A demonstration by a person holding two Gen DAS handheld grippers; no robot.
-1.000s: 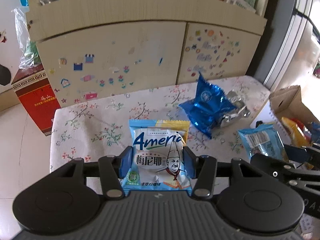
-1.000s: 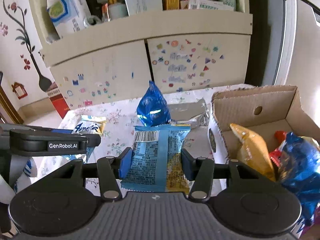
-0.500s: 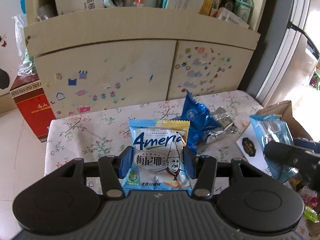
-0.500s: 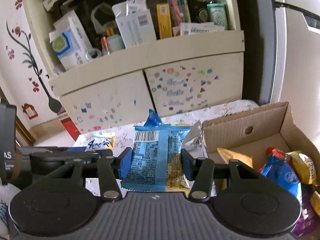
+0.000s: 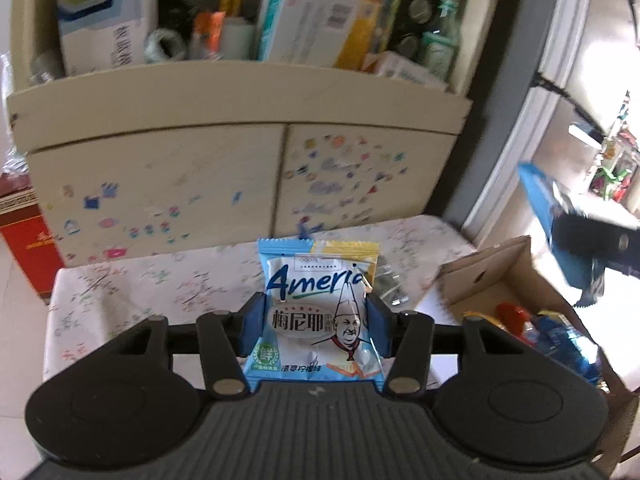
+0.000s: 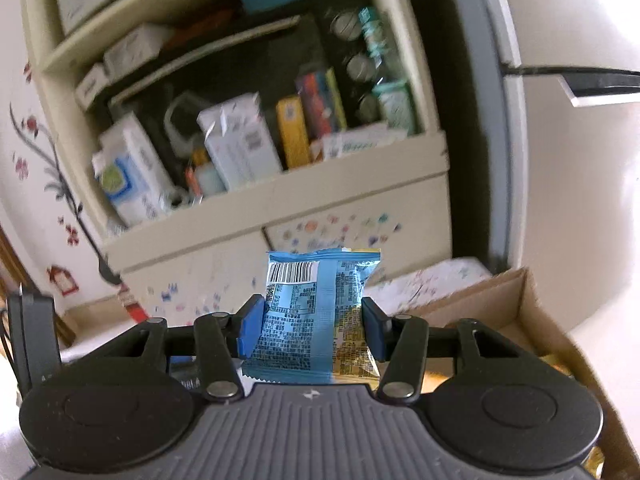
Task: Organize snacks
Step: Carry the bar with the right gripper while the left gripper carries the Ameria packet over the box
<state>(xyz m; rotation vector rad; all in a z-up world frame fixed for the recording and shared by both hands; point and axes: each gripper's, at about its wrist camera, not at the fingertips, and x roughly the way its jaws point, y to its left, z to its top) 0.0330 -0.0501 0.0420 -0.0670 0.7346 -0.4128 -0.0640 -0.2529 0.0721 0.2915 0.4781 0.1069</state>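
The left hand-held gripper [image 5: 316,324] clamps an Ameria snack packet [image 5: 316,312] above the tabletop [image 5: 160,280], beside the cardboard box [image 5: 492,276]; the right hand-held gripper [image 6: 312,328] clamps a blue packet [image 6: 312,320] over that box.

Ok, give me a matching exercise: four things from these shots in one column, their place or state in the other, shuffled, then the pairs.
1. Ameria packet
2. barcode packet
3. cardboard box
4. red carton

A. right of the table, snacks inside
B. clamped, back side showing
C. on the floor left of the cabinet
D. clamped, front side showing

Pairs: 1-D, 2-B, 3-A, 4-C
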